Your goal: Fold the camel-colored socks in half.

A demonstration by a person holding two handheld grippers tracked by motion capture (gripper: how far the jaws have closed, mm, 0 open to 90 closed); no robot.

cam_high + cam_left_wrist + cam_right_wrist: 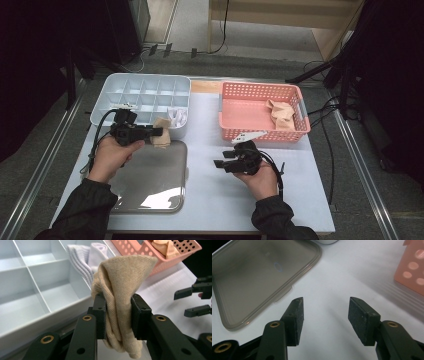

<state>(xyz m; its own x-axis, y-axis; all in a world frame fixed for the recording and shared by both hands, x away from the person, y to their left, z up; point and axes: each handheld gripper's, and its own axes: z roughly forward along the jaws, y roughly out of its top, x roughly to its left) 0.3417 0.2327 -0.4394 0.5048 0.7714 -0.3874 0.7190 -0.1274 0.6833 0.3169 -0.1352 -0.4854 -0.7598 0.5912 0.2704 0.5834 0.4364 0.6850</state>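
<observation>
The white table (210, 200) carries everything. Lying flat at its near left is a translucent grey lid (150, 177), and in the right gripper view the same lid (249, 277) lies beyond the left finger. Behind the lid stands a pale blue divided organizer tray (145, 82), its compartments in rows. In its near right compartment sits a folded white sock (177, 117), which the left gripper view shows as ribbed white fabric (82, 257) just behind the held piece. At the far right of the table stands a pink perforated basket (250, 92), with a beige sock (281, 114) bunched against its right end.

The left gripper (155, 131) is held over the near edge of the organizer tray, near its right corner. Its fingers (100, 312) are clamped on a second beige sock (120, 290). The cloth is pinched between the pads, with a fold rising above them and a twisted tail hanging below. From the high view this beige sock (161, 136) hangs at the tray's near wall, just above the far edge of the lid.

The right gripper (222, 159) hovers above bare table in front of the basket, pointing left towards the lid. Its fingers (295, 320) stand well apart with nothing between them.
</observation>
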